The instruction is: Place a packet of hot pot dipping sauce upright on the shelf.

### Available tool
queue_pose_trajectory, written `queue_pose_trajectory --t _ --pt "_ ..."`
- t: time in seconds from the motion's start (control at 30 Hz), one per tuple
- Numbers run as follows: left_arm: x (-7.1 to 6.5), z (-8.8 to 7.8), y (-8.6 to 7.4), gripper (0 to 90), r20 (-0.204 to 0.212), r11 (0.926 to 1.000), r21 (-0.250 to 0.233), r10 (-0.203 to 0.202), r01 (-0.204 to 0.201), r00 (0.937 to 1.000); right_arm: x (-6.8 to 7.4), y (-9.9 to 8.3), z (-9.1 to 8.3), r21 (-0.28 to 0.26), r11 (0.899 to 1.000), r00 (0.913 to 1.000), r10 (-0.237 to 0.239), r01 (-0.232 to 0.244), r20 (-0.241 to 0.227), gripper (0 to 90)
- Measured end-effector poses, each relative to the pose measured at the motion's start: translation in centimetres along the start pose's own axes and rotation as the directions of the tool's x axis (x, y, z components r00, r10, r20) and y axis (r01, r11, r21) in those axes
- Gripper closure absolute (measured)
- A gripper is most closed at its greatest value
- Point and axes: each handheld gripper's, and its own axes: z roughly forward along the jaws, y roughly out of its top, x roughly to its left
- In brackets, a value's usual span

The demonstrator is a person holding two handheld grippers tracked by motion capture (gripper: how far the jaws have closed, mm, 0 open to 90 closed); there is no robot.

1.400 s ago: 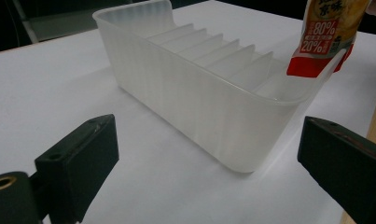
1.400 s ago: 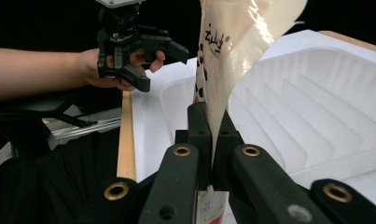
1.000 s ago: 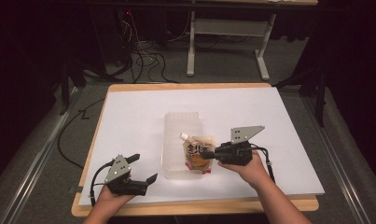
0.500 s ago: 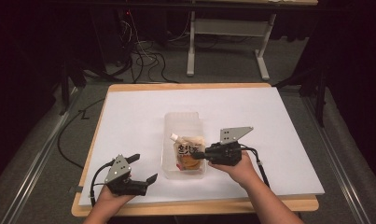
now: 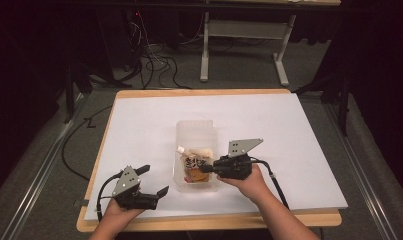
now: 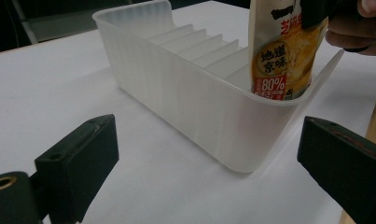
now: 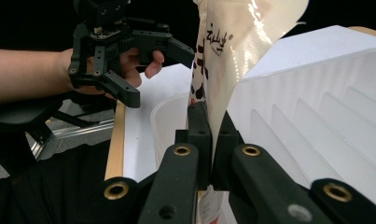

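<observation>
Two black jaws of the right gripper [image 5: 205, 168] are clamped tight on a glossy sauce pouch [image 5: 195, 167], the film pinched flat between the pads in the right gripper view — no gap shows beside it. The pouch [image 6: 281, 56] stands nearly upright with its lower end inside the near end of a translucent white plastic bin [image 5: 196, 134], against the curved end wall. Its printed face is yellow-orange with a red band and dark characters; its back, in the right gripper view, is pale, shiny and creased [image 7: 241, 42].

The bin [image 6: 185, 93] is long and narrow, with rounded corners, a smooth rim and thin ribs that divide its inside into slots. It sits on a white sheet over a wood-edged table [image 5: 209, 222].

The left gripper [image 5: 154, 181] rests near the table's front-left edge, well apart from the bin — its matte black jaws spread wide, nothing between them.
</observation>
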Motion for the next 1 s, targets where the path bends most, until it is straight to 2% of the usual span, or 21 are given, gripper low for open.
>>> queue_pose_trajectory --t 0.3,0.6,1.0 --pt "0.0 0.0 0.0 6.0 0.0 1.0 0.001 0.002 -0.002 1.0 0.0 -0.8 0.6 0.049 0.999 1.0 0.005 -0.005 0.003 90.0" --pt "0.0 0.0 0.0 6.0 0.0 1.0 0.001 0.001 -0.001 1.0 -0.1 -1.4 0.8 0.058 0.998 0.9998 0.02 -0.021 0.007 89.6" --pt "0.0 0.0 0.0 6.0 0.0 1.0 0.0 0.001 -0.001 1.0 0.0 -1.4 0.1 0.022 0.998 0.9981 0.057 -0.057 0.022 74.6"
